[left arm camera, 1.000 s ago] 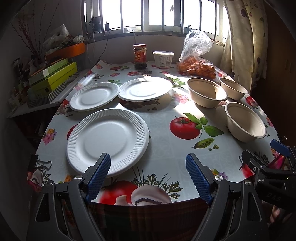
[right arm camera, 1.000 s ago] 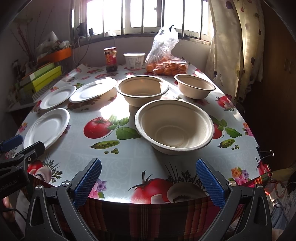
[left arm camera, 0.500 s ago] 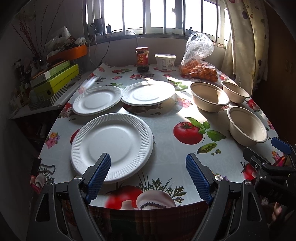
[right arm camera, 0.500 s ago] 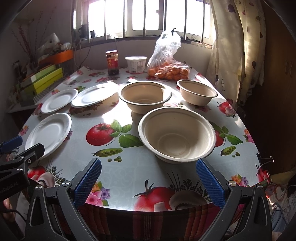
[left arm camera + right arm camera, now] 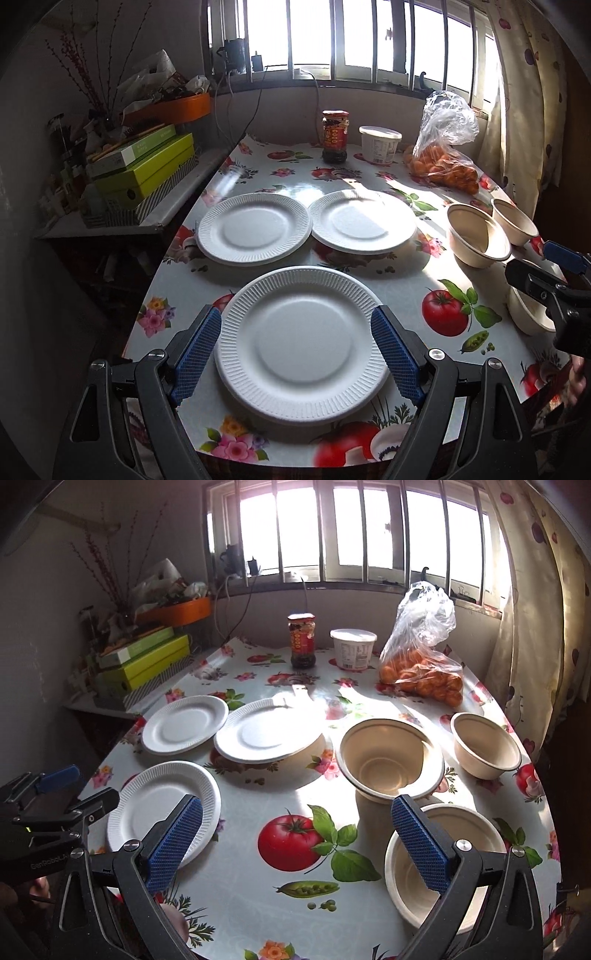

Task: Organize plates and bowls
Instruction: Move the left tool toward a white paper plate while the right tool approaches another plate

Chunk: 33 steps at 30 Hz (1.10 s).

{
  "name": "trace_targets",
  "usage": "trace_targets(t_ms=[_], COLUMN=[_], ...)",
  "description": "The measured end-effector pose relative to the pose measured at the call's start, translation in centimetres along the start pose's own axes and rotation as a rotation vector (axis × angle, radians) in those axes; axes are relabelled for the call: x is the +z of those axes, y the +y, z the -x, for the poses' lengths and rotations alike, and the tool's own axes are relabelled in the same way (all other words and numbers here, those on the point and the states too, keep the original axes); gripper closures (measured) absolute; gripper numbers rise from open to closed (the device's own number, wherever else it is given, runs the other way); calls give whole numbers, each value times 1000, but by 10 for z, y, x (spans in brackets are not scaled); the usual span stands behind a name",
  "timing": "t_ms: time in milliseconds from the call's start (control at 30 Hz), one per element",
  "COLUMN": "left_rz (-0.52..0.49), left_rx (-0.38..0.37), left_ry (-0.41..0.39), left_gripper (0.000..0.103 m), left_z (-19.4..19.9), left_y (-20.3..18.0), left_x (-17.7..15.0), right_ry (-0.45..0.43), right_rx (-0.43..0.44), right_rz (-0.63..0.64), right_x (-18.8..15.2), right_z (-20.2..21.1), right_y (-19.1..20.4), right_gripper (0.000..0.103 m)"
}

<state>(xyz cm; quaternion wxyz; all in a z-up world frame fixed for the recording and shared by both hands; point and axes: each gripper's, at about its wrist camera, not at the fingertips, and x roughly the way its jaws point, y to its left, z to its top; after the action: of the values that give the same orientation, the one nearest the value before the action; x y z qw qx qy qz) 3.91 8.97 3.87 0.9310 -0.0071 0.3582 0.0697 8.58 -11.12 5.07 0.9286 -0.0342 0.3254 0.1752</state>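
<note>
Three white paper plates lie on the left half of the table (image 5: 406, 280): a near plate (image 5: 303, 343), a back-left plate (image 5: 253, 229) and a back-right plate (image 5: 364, 221) that sits slightly raised. Three beige bowls stand on the right: a middle bowl (image 5: 388, 764), a far bowl (image 5: 485, 749) and a near bowl (image 5: 443, 864). My left gripper (image 5: 297, 317) is open, hovering with one finger on each side of the near plate. My right gripper (image 5: 297, 808) is open over the tomato print, its right finger in front of the near bowl's left rim.
At the back by the window stand a red-lidded jar (image 5: 335, 136), a white tub (image 5: 379, 144) and a plastic bag of oranges (image 5: 443, 162). A side shelf with green boxes (image 5: 144, 170) borders the table's left edge. A curtain (image 5: 535, 627) hangs on the right.
Both grippers have risen and moved forward over the table. The left one has shifted left until it frames the near plate. The right one has shifted left of the near bowl. Both stay open.
</note>
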Motion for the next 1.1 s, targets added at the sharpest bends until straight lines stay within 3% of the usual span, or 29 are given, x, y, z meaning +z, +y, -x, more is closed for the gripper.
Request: trace_targets(t_ms=[167, 300, 500, 633, 767, 867, 1100], left_rz=[53, 103, 160, 216, 251, 240, 239], left_rx=[45, 40, 63, 39, 28, 46, 27], left_ry=[15, 63, 74, 98, 131, 145, 153], left_gripper=[19, 19, 19, 19, 29, 29, 29], left_z=[-16, -35, -57, -77, -99, -112, -129], left_y=[37, 62, 92, 112, 127, 133, 146], left_x=[22, 34, 47, 55, 62, 67, 78], right_ry=[9, 27, 66, 119, 169, 188, 250], right_rx=[9, 63, 126, 161, 188, 210, 251], right_rz=[62, 65, 67, 64, 66, 78, 69], right_x=[34, 54, 81, 92, 99, 104, 117], right_z=[-26, -47, -83, -110, -135, -148, -180], right_y=[13, 17, 23, 29, 35, 41, 53], right_gripper=[0, 0, 1, 12, 12, 23, 25])
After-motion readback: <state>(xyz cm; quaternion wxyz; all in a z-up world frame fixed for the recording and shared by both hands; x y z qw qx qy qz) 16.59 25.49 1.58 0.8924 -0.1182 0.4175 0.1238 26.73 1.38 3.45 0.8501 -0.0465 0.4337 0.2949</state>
